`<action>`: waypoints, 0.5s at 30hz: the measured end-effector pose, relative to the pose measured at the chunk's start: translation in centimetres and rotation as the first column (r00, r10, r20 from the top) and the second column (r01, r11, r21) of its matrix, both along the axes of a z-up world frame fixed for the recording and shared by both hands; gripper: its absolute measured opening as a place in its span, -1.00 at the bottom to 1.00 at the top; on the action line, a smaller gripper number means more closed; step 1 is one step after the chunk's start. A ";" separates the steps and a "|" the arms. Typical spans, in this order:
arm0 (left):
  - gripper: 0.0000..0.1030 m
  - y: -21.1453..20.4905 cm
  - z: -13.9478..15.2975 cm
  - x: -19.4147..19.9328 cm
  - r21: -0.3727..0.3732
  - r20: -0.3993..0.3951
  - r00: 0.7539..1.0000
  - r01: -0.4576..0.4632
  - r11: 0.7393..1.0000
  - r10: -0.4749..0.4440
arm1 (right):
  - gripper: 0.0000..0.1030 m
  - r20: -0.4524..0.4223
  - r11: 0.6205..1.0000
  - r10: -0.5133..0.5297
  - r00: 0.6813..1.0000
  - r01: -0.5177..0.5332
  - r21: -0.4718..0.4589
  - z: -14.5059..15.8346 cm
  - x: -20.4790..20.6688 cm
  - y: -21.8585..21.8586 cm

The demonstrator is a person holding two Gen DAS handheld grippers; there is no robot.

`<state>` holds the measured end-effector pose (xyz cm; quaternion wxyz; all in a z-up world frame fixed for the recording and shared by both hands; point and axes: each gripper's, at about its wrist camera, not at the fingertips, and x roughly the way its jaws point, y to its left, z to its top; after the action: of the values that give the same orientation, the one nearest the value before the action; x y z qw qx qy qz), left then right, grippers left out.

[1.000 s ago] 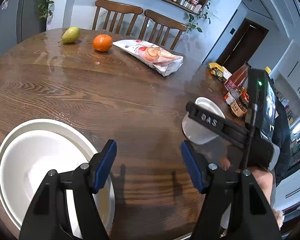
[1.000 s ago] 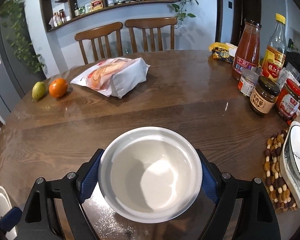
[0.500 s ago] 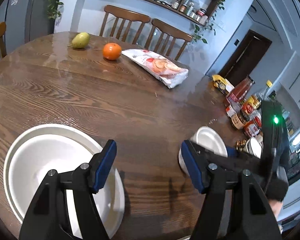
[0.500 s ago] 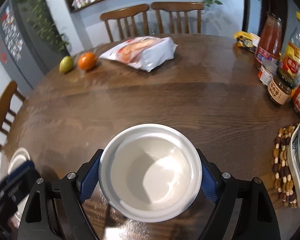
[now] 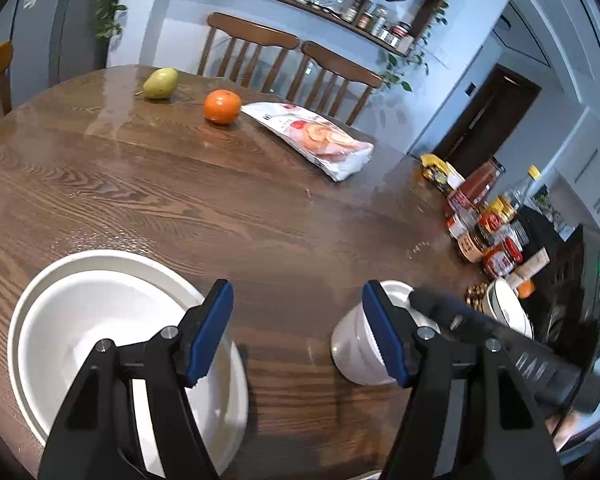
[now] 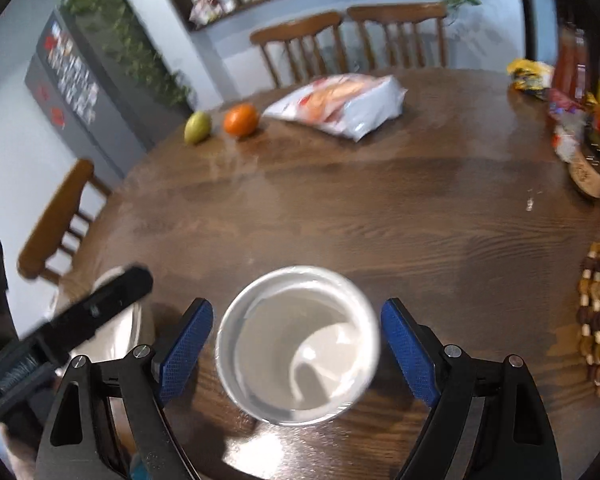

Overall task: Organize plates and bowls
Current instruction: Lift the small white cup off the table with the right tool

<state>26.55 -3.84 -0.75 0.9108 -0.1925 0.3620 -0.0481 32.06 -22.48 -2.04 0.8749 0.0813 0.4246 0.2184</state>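
A small white bowl [image 6: 298,344] looks to stand on the wooden table [image 6: 380,216], blurred, between my right gripper's [image 6: 296,304] blue pads. Thin strips of table show on both sides of its rim, so the pads are not pressing it and the gripper is open. In the left wrist view the same bowl [image 5: 354,356] sits just right of my left gripper [image 5: 297,286], which is open and empty. At the lower left a white bowl [image 5: 80,340] is nested in a wider white dish [image 5: 100,254]. The left gripper's dark finger [image 6: 100,304] crosses the right wrist view's left side.
A pear [image 5: 161,83], an orange [image 5: 221,106] and a snack bag [image 5: 312,140] lie at the table's far side. Jars and bottles [image 5: 484,232] crowd the right edge, beside a patterned bowl [image 5: 504,312] on a bead mat. Two chairs [image 5: 260,52] stand behind.
The right gripper and small bowl came left toward the white stack. The bowl's rim filled the jaws before; now it looks smaller, with gaps beside it. The left gripper stayed put.
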 end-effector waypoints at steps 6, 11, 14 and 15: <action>0.29 -2.3 -0.5 0.0 0.020 -0.004 0.994 0.111 0.994 -0.111 | 0.68 -0.032 0.978 -0.102 0.994 0.106 0.178 -0.2 0.6 -3.4; 0.29 -3.8 -1.1 0.2 0.019 -0.007 0.979 0.206 0.978 -0.206 | 0.52 -0.091 0.972 -0.099 0.991 0.116 0.203 -1.2 1.2 -3.2; 0.29 -4.2 -1.6 0.4 0.031 -0.032 0.975 0.223 0.974 -0.222 | 0.51 -0.125 0.973 -0.078 0.989 0.103 0.206 -1.9 1.6 -2.8; 0.29 -4.4 -1.7 0.4 0.036 -0.037 0.973 0.227 0.973 -0.226 | 0.51 -0.133 0.974 -0.077 0.988 0.103 0.200 -2.1 1.6 -2.6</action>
<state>26.95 -8.22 -2.48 0.8971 -0.1326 0.3972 -0.1413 33.70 -25.07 -4.12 0.8426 0.2043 0.4492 0.2157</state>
